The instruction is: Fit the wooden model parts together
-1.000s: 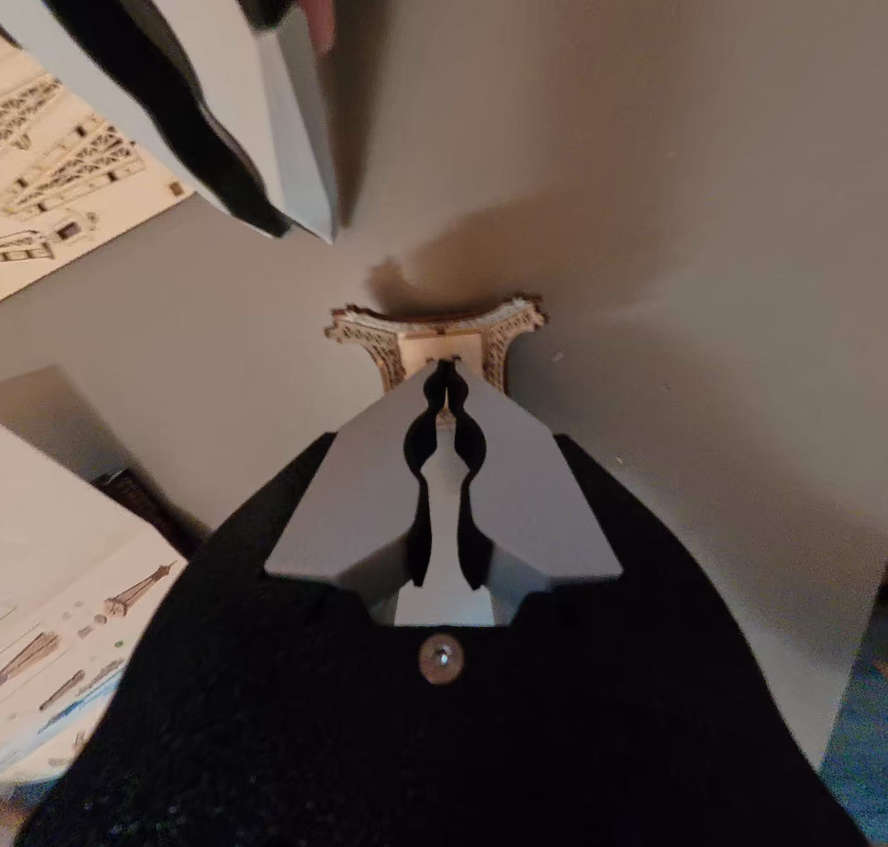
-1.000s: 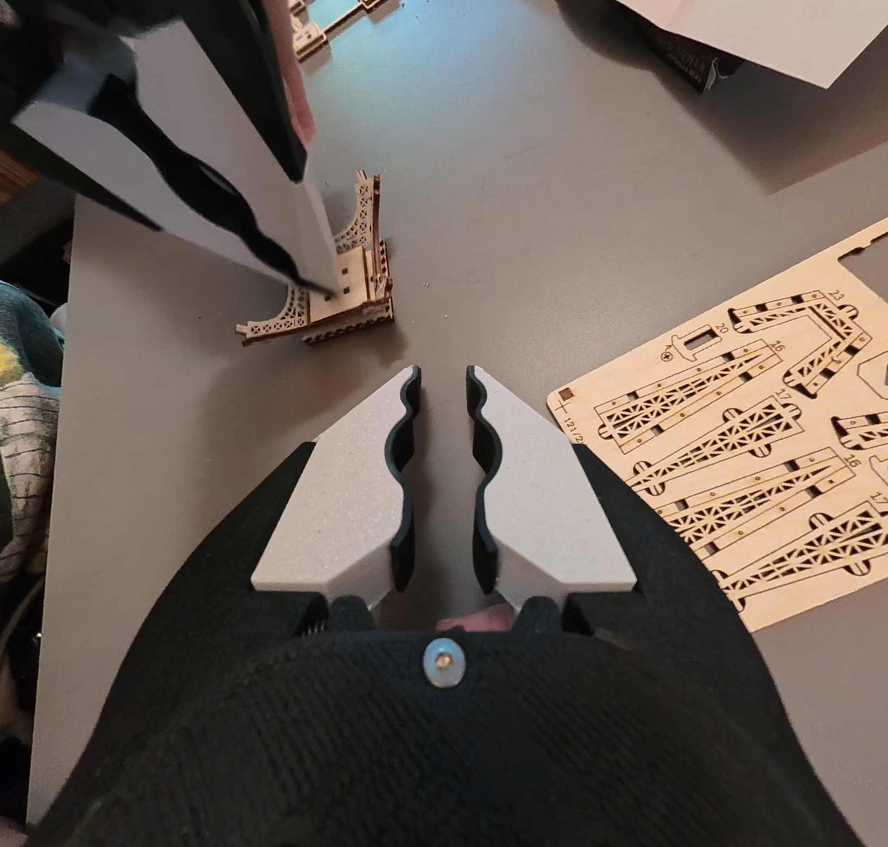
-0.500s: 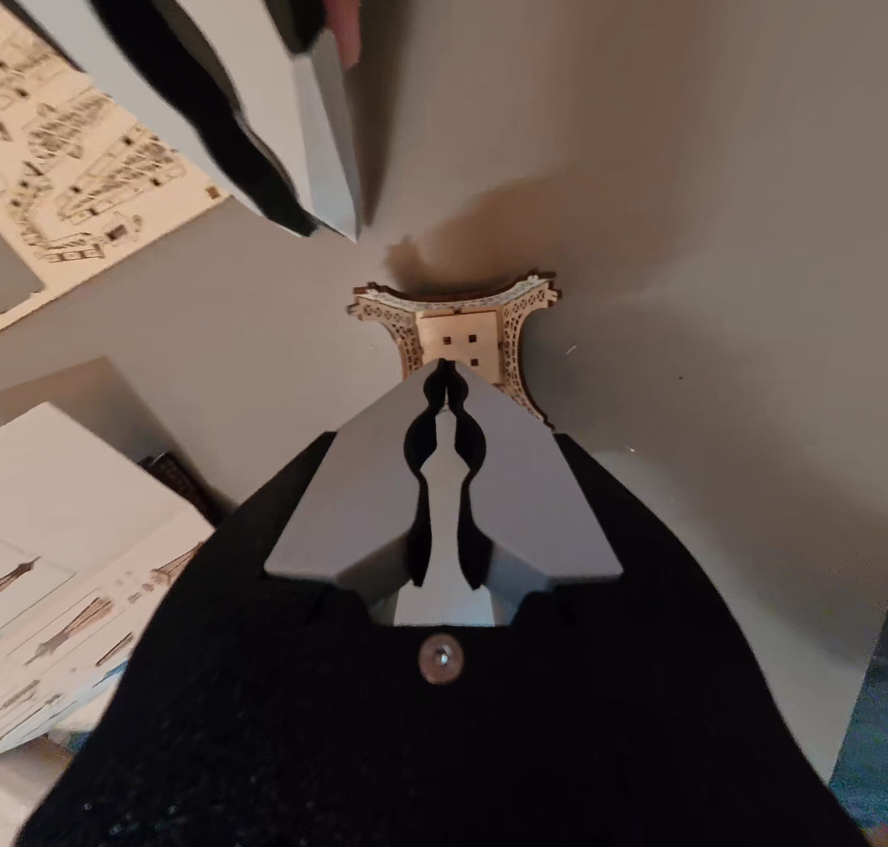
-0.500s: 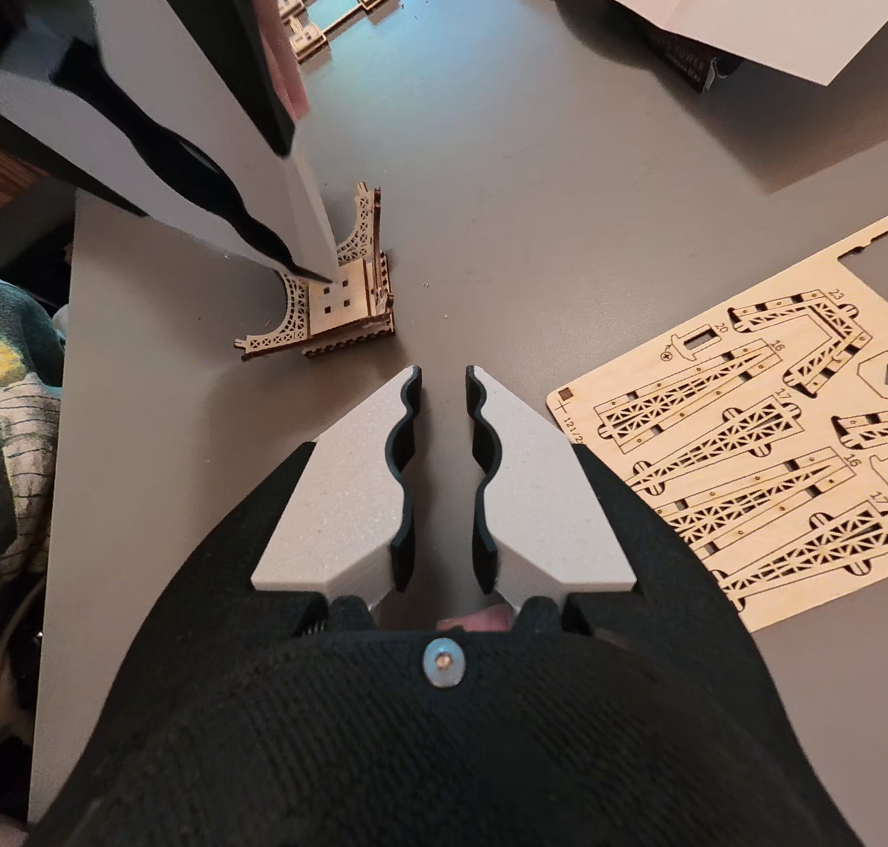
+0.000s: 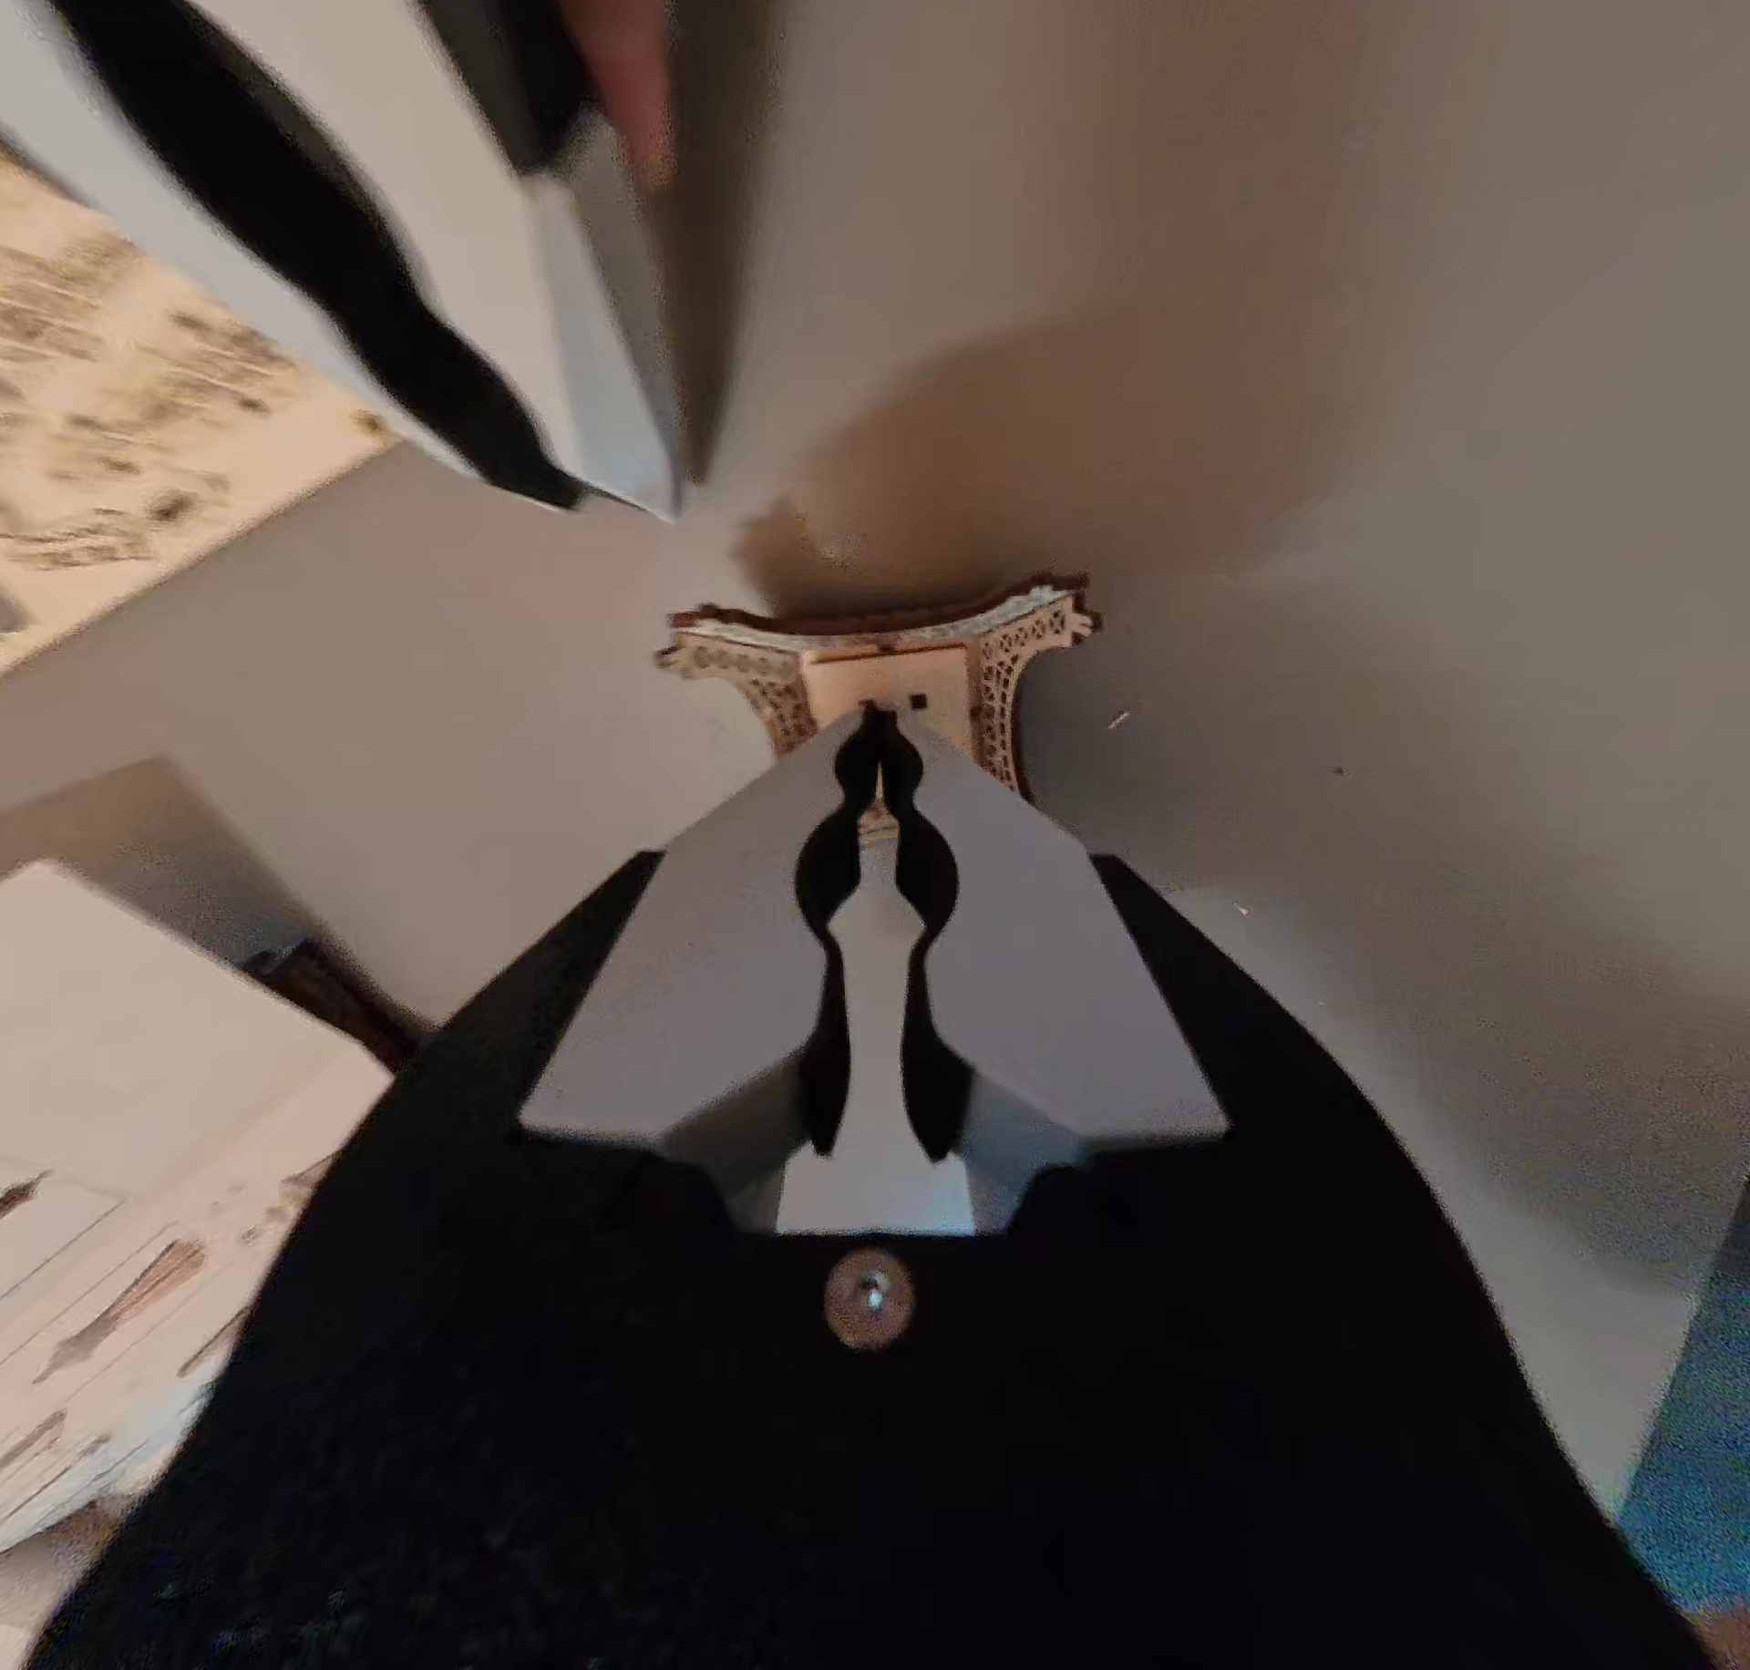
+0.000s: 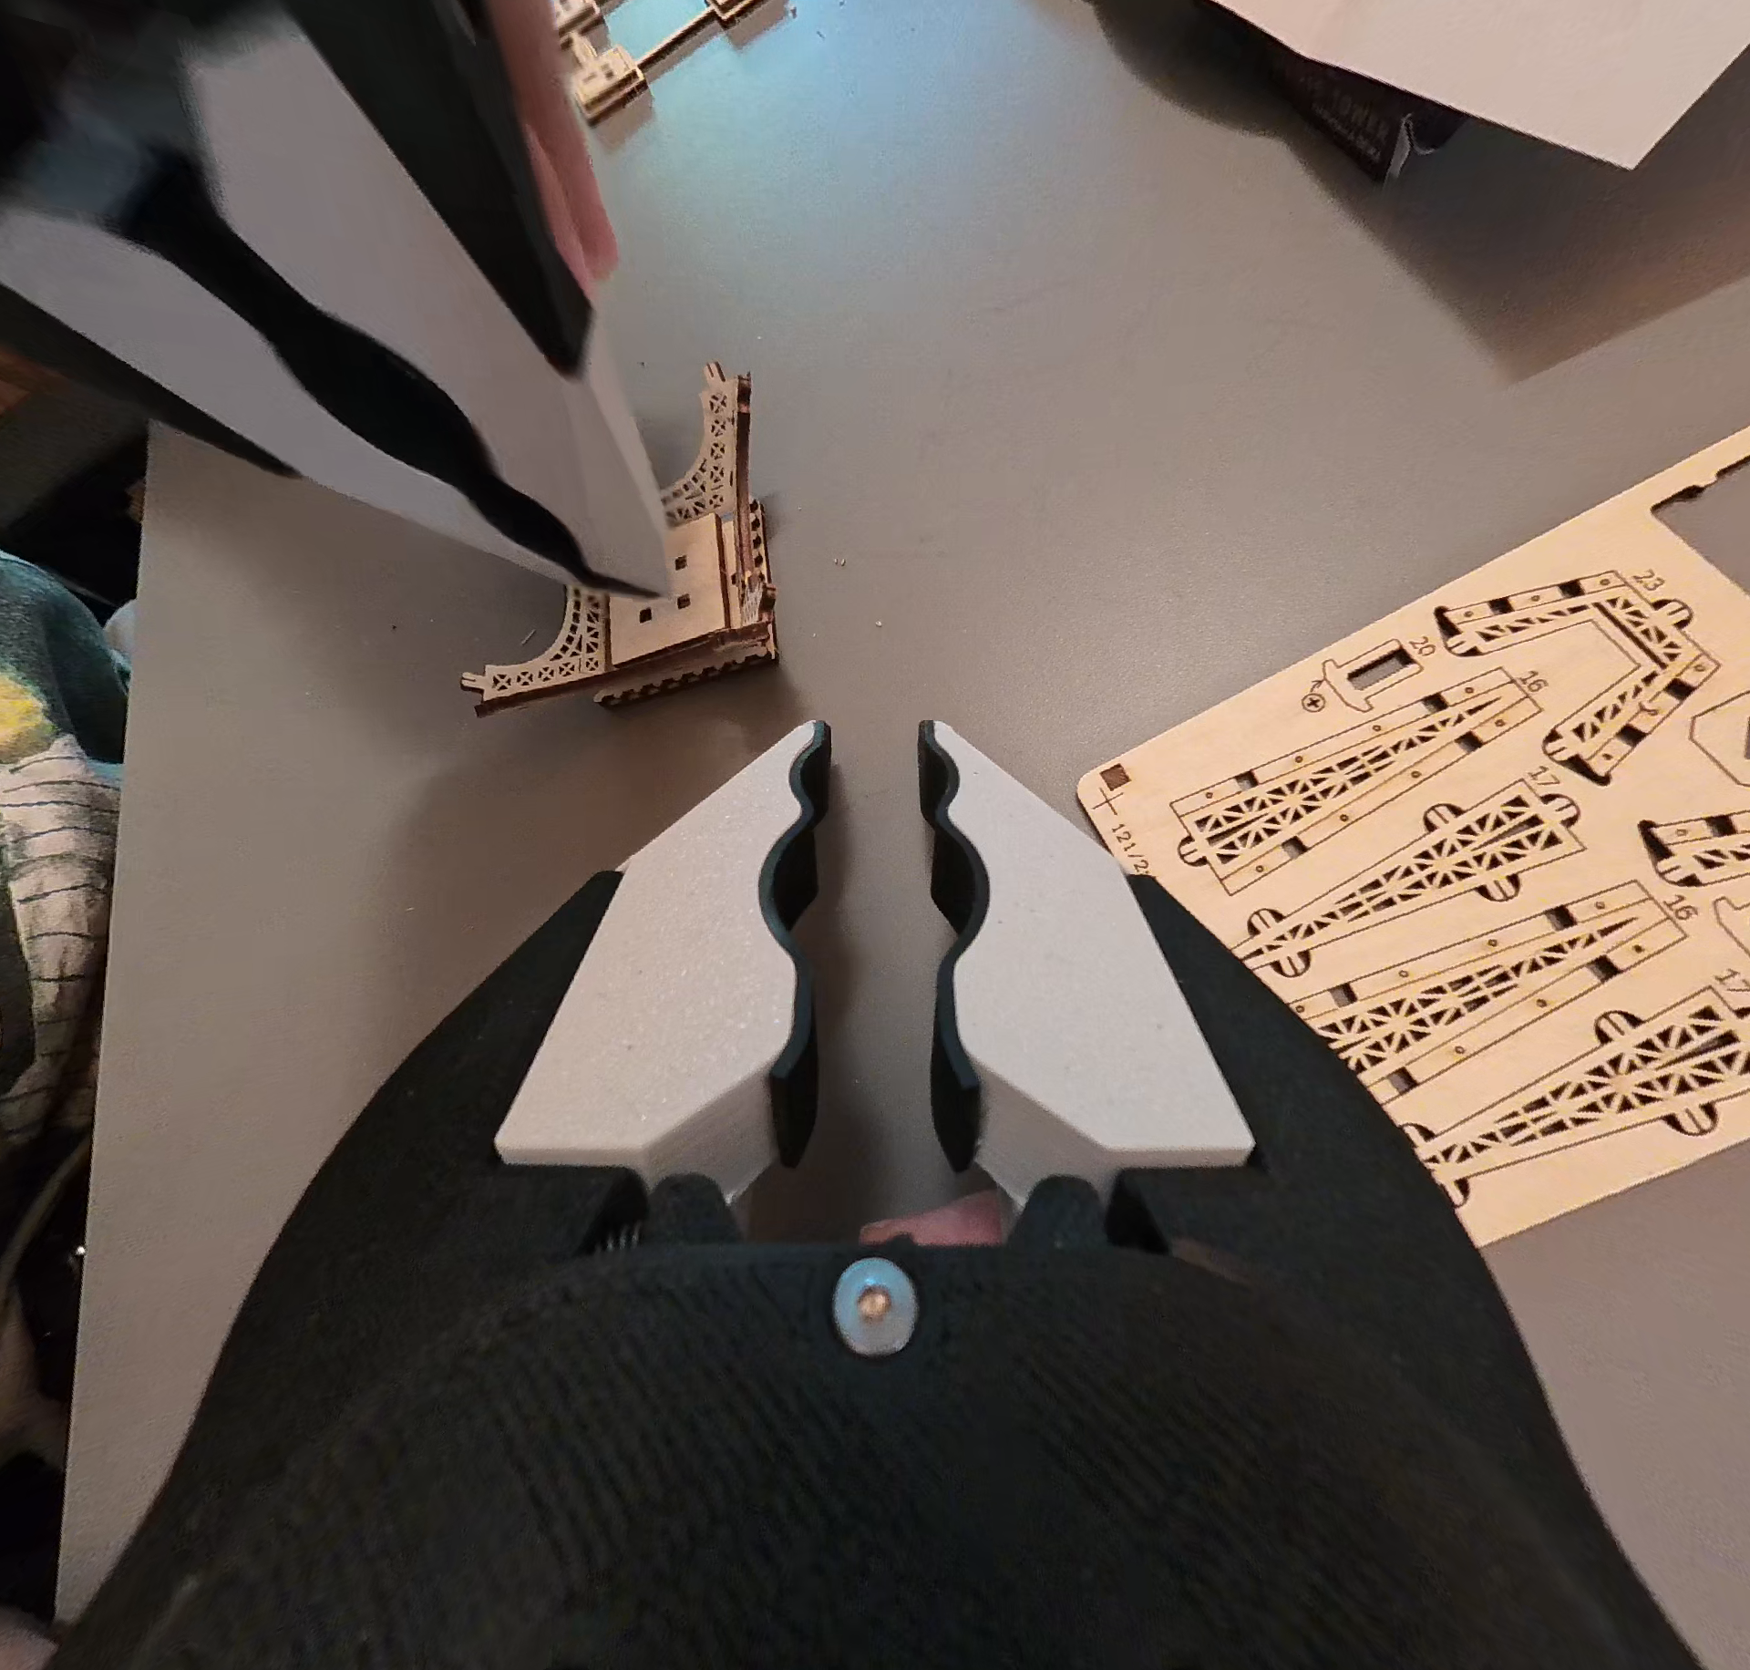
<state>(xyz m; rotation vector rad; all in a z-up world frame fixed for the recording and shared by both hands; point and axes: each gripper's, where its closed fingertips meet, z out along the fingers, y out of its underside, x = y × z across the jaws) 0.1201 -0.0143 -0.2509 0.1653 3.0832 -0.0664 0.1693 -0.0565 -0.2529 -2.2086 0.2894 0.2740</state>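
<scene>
At right view, 6 o'clock: right gripper (image 6: 873, 744), jaws parted a little, holding nothing, hanging over bare table (image 6: 1042, 374)
At 11 o'clock from it: base (image 6: 701, 583), a part-built wooden tower foot with lattice legs and a square plate with small slots, lying tipped on the table
On the base: left gripper (image 6: 620, 583), fingers nearly together with tips down on the square plate; whether they pinch anything there I cannot tell
At left view, 12 o'clock: left gripper (image 5: 876, 725) tips meet over the base (image 5: 1004, 668), a thin pale sliver showing between the pads; the right gripper (image 5: 625, 497) looms blurred at 11 o'clock, apart from the base
At right view, 3 o'clock: sheet (image 6: 1477, 867) of laser-cut plywood, long lattice pieces still unpunched, one corner of it cut away
At 12 o'clock, far: frame (image 6: 663, 14), a small wooden frame of four blocks joined by bars, lying alone
At 1 o'clock, far: leaflet (image 6: 1468, 24) of paper over a dark box (image 6: 1364, 123)
Done, by my reading: base legs and plate joined, frame built
Left: tower sides still in the sheet, frame not mated to the base; early going
</scene>
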